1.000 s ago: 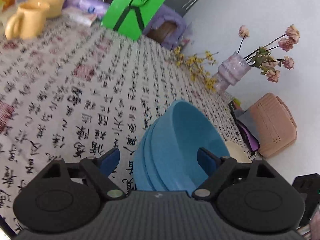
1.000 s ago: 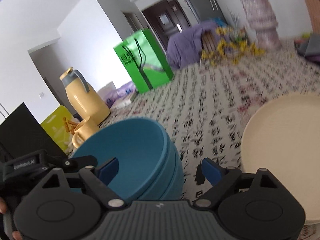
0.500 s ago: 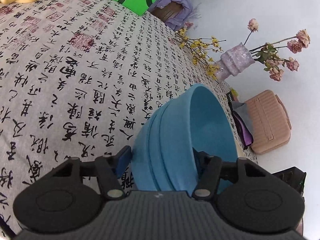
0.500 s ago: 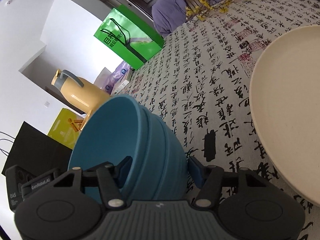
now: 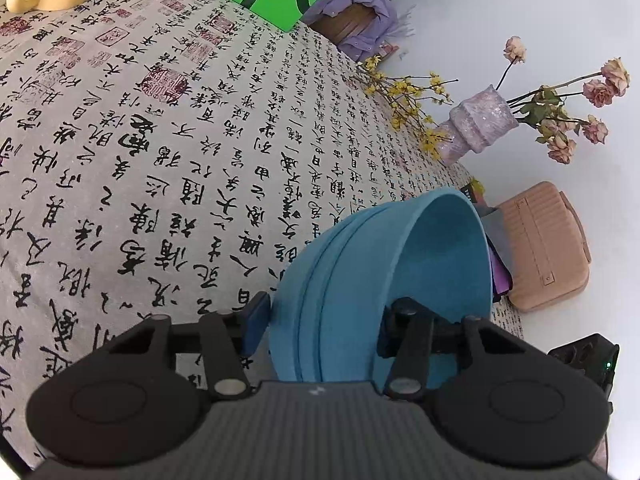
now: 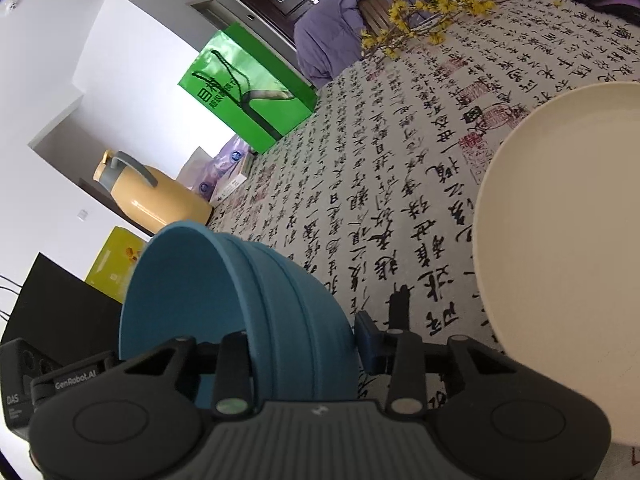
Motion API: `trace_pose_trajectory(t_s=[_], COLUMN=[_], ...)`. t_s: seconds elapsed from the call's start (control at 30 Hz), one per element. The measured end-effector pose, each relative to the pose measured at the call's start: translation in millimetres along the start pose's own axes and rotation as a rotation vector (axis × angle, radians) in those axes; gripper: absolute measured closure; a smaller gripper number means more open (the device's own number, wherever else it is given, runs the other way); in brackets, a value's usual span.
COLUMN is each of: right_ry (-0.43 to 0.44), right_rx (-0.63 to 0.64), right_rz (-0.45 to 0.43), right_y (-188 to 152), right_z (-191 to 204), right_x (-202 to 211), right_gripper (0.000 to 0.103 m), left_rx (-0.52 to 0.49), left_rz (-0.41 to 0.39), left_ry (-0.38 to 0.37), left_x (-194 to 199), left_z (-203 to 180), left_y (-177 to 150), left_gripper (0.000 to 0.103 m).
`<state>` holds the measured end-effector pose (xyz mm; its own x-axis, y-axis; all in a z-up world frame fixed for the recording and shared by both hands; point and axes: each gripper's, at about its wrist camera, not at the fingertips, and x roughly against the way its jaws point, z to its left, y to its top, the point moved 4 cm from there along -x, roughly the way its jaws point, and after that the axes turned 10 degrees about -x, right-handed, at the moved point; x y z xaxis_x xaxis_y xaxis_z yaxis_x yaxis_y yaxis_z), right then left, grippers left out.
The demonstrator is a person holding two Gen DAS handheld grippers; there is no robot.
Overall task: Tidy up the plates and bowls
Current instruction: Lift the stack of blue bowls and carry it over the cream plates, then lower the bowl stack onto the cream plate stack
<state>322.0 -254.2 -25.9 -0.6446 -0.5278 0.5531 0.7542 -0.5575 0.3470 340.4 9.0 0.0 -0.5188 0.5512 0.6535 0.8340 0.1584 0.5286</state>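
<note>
A nested stack of matte blue plastic bowls (image 5: pixel 360 288) is sitting on the calligraphy-printed tablecloth (image 5: pixel 160 152), and both grippers are straddling its wall from opposite sides. The left gripper (image 5: pixel 320 320) is closing, one finger outside the stack and one inside the top bowl; its outer blue pad (image 5: pixel 256 322) is lying against the outer wall. The right gripper (image 6: pixel 304 344) is closing the same way on the far side of the stack, with its outer blue pad (image 6: pixel 368 342) just beside the wall, though whether either pair is pressing firmly yet is hard to judge from these angles.

The large cream-coloured round plate (image 6: pixel 560 240) is lying on the cloth to the right of the blue stack, near it but apart. A yellow jug (image 6: pixel 148 196) and a green paper bag (image 6: pixel 248 92) are standing well beyond the stack, at the far edge of the table.

To do this step well, both grips should be seating low enough on the rim to catch every nested wall, tightening evenly, so that the stack is lifting level rather than splitting or tipping toward one hand.
</note>
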Motion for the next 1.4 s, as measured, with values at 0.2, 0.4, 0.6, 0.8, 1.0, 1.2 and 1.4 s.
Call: trace_pose_trajectory(t_s=[0.2, 0.4, 0.6, 0.8, 1.0, 1.2, 1.4], right_ry=[0.018, -0.013, -0.098, -0.191, -0.223, -0.213, -0.195], right_rx=[0.011, 0.013, -0.044, -0.069, -0.104, -0.113, -0.112], right_rz=[-0.044, -0.105, -0.125, -0.119, -0.081, -0.068, -0.074], right_y=[19.7, 55.2, 87.6, 102.9, 115.8, 122.1, 121.6], right_z=[2.0, -10.5, -54.8, -93.1, -120.5, -131.7, -132.9], right_x=[22.7, 65.6, 108.9, 129.9, 128.2, 123.6, 124.0], right_gripper=[0.068, 0.068, 0.068, 0.067, 0.067, 0.065, 0.061], left_rx=[-0.054, -0.122, -0.139, -0.125, -0.108, -0.097, -0.085], left_rz=[-0.012, 0.033, 0.13, 0.227, 0.281, 0.288, 0.278], left_ry=[-0.022, -0.068, -0.116, -0.132, -0.126, -0.129, -0.138], left_x=[1.0, -21.2, -68.3, -113.7, -136.4, -147.6, -153.1], left_z=[-32.7, -92.4, -145.2, -176.0, -180.6, -181.2, -181.0], left_y=[13.0, 24.5, 16.2, 1.0, -5.9, -1.0, 1.7], left_gripper=[0.054, 0.054, 0.054, 0.054, 0.054, 0.052, 0.051])
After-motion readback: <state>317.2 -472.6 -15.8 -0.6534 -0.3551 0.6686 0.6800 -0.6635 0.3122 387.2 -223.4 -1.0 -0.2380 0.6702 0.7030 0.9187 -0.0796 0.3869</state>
